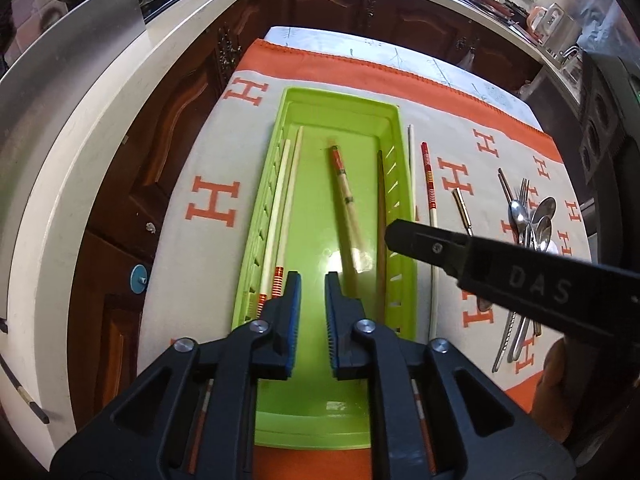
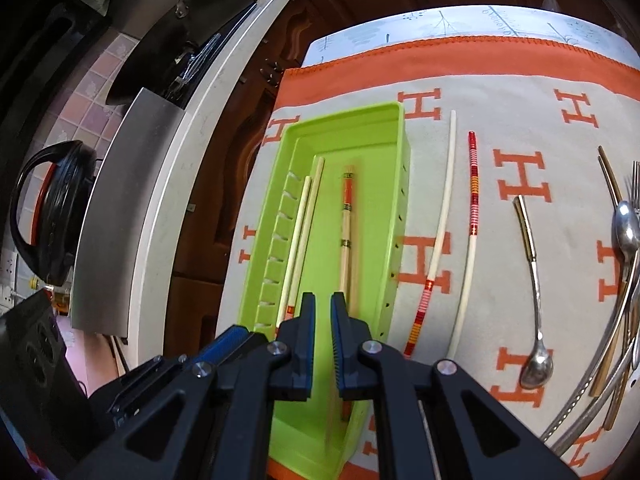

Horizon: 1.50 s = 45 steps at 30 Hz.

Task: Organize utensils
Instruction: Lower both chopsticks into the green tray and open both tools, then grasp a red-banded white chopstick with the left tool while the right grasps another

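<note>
Right of green tray, two loose chopsticks laid lengthwise, nearer right gripper; both grippers slightly parted, nothing held; left gripper kept over tray.

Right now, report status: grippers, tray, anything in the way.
Left hand-held gripper open, empty. Right hand-held gripper open, empty, over green tray. Four chopsticks in tray; two chopsticks on cloth beside it. Nothing blocking.

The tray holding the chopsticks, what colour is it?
Lime green; the tray shows best in the left wrist view.
</note>
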Motion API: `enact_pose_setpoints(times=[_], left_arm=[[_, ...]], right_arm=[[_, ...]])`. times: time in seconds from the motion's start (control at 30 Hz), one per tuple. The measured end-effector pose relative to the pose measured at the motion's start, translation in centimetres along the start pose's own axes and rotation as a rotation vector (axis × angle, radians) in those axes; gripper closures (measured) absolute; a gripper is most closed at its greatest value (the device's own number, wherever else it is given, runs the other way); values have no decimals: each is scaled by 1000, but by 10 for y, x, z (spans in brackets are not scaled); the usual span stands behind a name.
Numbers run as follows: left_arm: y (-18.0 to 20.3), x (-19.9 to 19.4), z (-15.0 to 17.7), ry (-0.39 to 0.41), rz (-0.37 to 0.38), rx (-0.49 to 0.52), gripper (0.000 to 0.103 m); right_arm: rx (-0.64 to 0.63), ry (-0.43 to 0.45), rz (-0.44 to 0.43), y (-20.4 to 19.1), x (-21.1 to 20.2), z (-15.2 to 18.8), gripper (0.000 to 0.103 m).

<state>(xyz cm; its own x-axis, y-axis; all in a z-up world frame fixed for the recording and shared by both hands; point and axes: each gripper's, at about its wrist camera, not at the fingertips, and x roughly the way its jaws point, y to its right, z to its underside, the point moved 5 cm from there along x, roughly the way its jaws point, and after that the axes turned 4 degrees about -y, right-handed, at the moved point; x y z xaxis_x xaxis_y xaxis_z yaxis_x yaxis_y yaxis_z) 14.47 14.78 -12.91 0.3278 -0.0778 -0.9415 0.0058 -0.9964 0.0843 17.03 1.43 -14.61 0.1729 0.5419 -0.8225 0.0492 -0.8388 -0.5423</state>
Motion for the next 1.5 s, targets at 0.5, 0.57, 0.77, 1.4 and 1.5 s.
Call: enact_pose_setpoints(times=[0.5, 0.57, 0.77, 1.4, 1.5], left_arm=[[18, -31, 8, 58, 8, 35, 74], [22, -35, 9, 63, 10, 46, 74], [41, -43, 11, 72, 28, 80, 74], [112, 25, -52, -99, 60, 175, 75], [123, 46, -66, -142, 49, 189, 83]], right_arm=[[-14, 93, 2, 26, -58, 23, 95], [-3, 113, 11, 36, -69, 24, 95], [41, 135, 15, 59, -85, 26, 94], [140, 86, -4, 109, -73, 22, 89], [149, 82, -5, 115, -70, 18, 90]])
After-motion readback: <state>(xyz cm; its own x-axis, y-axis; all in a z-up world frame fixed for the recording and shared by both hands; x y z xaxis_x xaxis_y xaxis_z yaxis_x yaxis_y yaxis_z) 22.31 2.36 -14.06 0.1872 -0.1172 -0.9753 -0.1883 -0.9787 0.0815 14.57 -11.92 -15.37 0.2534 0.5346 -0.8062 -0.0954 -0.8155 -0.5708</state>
